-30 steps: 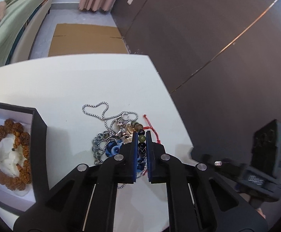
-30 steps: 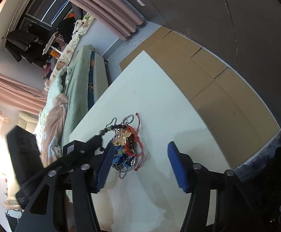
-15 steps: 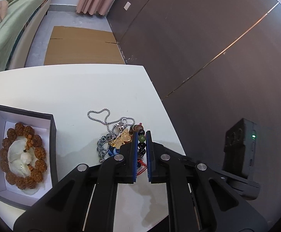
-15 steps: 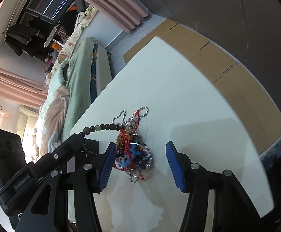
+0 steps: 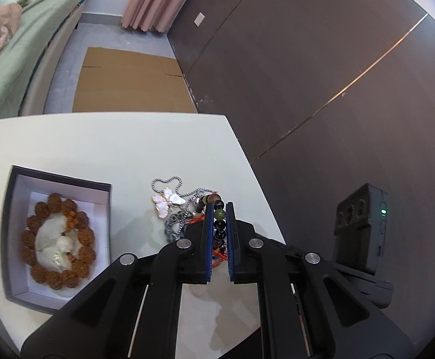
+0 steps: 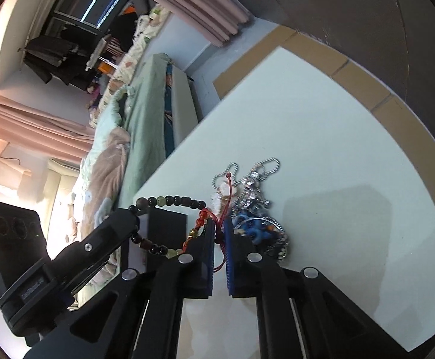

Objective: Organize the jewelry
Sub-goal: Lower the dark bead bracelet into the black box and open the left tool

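Observation:
My left gripper (image 5: 219, 209) is shut on a dark beaded bracelet (image 5: 219, 220), held above a tangled pile of jewelry (image 5: 181, 209) with silver chains and a butterfly pendant (image 5: 168, 202) on the white table (image 5: 112, 143). In the right wrist view the bracelet (image 6: 169, 202) hangs as a loop from the left gripper (image 6: 132, 211). My right gripper (image 6: 219, 224) is shut on the red cord (image 6: 228, 206) tangled with it, beside the blue and silver pile (image 6: 256, 224).
A black box (image 5: 57, 233) with a white lining holds a brown bead bracelet (image 5: 57, 233) at the table's left. The table's right edge (image 5: 259, 185) runs close by the pile. A bed and cardboard on the floor lie beyond.
My left gripper has lifted the beaded bracelet up from the pile. My right gripper has moved in and shut on the red cord. The butterfly pendant has come into sight.

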Demonstrator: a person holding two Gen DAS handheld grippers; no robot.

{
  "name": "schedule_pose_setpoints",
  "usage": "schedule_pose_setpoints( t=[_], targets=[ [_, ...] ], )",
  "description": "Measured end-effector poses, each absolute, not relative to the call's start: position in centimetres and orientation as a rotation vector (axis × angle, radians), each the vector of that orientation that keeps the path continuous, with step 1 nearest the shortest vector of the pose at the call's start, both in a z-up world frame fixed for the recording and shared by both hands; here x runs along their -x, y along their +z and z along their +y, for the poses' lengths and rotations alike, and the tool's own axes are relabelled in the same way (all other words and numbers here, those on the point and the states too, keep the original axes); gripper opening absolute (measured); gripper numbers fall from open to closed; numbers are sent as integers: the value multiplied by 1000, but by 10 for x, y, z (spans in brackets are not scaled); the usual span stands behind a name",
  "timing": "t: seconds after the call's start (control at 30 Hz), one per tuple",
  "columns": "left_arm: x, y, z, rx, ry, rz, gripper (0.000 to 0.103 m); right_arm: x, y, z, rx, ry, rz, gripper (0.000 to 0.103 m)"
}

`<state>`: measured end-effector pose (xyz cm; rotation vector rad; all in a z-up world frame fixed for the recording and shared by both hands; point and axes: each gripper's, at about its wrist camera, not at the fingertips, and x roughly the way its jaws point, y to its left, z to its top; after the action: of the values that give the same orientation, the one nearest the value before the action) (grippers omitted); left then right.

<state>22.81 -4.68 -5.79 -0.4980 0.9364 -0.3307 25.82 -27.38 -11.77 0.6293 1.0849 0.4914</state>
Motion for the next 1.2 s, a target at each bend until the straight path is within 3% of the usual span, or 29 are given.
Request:
schedule_pose_setpoints(
  t=[0.33, 0.83, 0.87, 0.9, 0.93, 1.2],
  targets=[
    [-216, -43, -20, 508, -283, 894, 8, -239, -85, -283, -659, 530, 972, 6],
    [-194, -27, 29, 520, -251, 865, 9, -236, -79, -245, -636, 585, 970, 6],
    [-194, -29, 30, 523, -249, 874, 11, -236, -79, -242, -633, 588, 972, 7],
    [-195, -33, 35, 531, -236, 890, 30, -236, -80, -238, -631, 593, 973, 7],
    [-194, -35, 41, 541, -209, 891, 55, -234, -80, -235, -630, 597, 975, 7],
    [-183, -32, 75, 588, -138, 847, 64, -231, -79, -203, -611, 647, 963, 7]
  ],
)
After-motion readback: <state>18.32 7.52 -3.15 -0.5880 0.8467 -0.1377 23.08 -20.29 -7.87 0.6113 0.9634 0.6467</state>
